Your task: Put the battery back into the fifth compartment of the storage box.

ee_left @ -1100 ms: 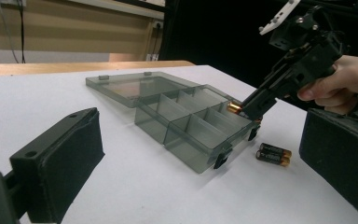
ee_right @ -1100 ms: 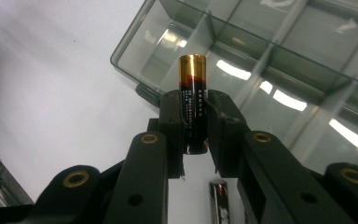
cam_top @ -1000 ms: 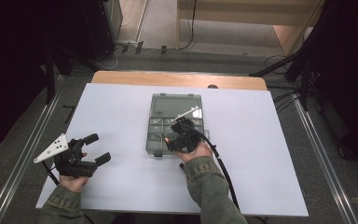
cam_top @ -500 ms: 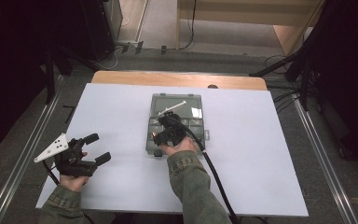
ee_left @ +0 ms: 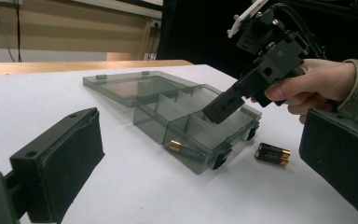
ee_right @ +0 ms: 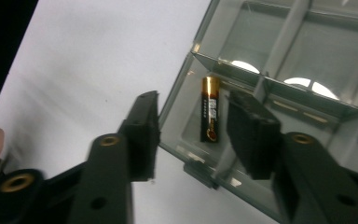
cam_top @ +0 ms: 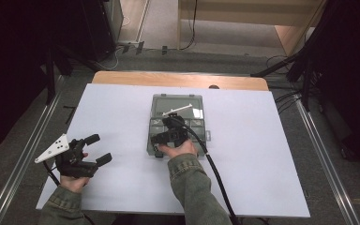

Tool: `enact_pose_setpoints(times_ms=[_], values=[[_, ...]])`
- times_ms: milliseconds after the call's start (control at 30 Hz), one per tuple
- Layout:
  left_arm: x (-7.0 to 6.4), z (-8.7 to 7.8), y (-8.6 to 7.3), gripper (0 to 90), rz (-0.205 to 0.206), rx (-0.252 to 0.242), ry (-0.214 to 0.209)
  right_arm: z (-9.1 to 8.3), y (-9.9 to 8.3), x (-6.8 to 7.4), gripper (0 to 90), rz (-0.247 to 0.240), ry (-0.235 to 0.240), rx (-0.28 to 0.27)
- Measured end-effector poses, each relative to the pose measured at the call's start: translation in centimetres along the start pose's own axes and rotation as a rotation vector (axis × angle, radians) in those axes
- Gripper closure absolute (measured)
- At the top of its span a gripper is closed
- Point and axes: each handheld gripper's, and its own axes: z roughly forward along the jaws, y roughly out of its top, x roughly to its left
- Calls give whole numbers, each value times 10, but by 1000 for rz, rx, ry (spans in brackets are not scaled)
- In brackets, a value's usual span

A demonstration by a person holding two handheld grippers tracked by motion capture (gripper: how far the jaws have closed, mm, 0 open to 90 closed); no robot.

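A translucent grey compartment box lies mid-table with its lid folded back flat. One gold-and-black battery rests in the near-left corner compartment. A second battery lies on the table just outside the box's near edge. My right gripper is open and tilted down over that corner. One jaw stands outside the box wall and the other inside, with the battery loose between them. My left gripper rests open at the table's front left, holding nothing.
The white tabletop has a wooden strip along its far edge. The right gripper's cable trails back along the person's sleeve. Dark floor and metal rails flank the table.
My right gripper has moved left and nearer, from the box's right side to its near-left corner, and tipped down over the battery. The left gripper has stayed put.
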Motion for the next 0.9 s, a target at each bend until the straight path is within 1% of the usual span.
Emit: enact_pose_setpoints(times_ms=[33,67,100,133,200,233,367,400,467,533,567,600,667,700,733,800,900], values=[[0,0,0,0,1,0,-2,-2,-1,-1,411,-11,-1,2],[1,1,0,0,0,1,-3,-2,-1,-1,411,-11,-1,2],[1,1,0,0,0,1,-3,-4,-2,-1,380,-21,-9,9],[1,1,0,0,0,1,-3,-8,-5,-3,335,-42,-33,4],[1,1,0,0,-2,-1,-1,-10,-7,-4,319,-42,-37,0],[1,1,0,0,-1,-1,-1,-12,-8,-6,303,-50,-40,-5],[1,1,0,0,0,0,2,-20,-14,-12,237,-73,-56,4],[1,1,0,0,0,0,1,-25,-18,-16,189,-83,-55,15],[1,2,0,0,1,3,0,-27,-20,-18,174,-86,-60,16],[1,2,0,0,-1,2,-2,-33,-24,-23,135,-106,-64,20],[1,2,0,0,-2,1,-2,-35,-26,-24,135,-111,-72,17],[2,3,0,0,-3,0,-2,-38,-28,-26,133,-112,-84,5],[2,3,0,0,-4,2,-1,-43,-32,-31,113,-106,-80,-8],[2,3,0,0,-2,2,0,-46,-34,-32,67,-105,-77,-12],[2,3,0,0,-1,2,0,-48,-36,-34,39,-109,-86,-16],[2,3,0,0,0,4,1,-52,-39,-37,1,-107,-99,-8],[2,3,0,0,5,8,2,-58,-46,-41,0,-114,-111,5]])
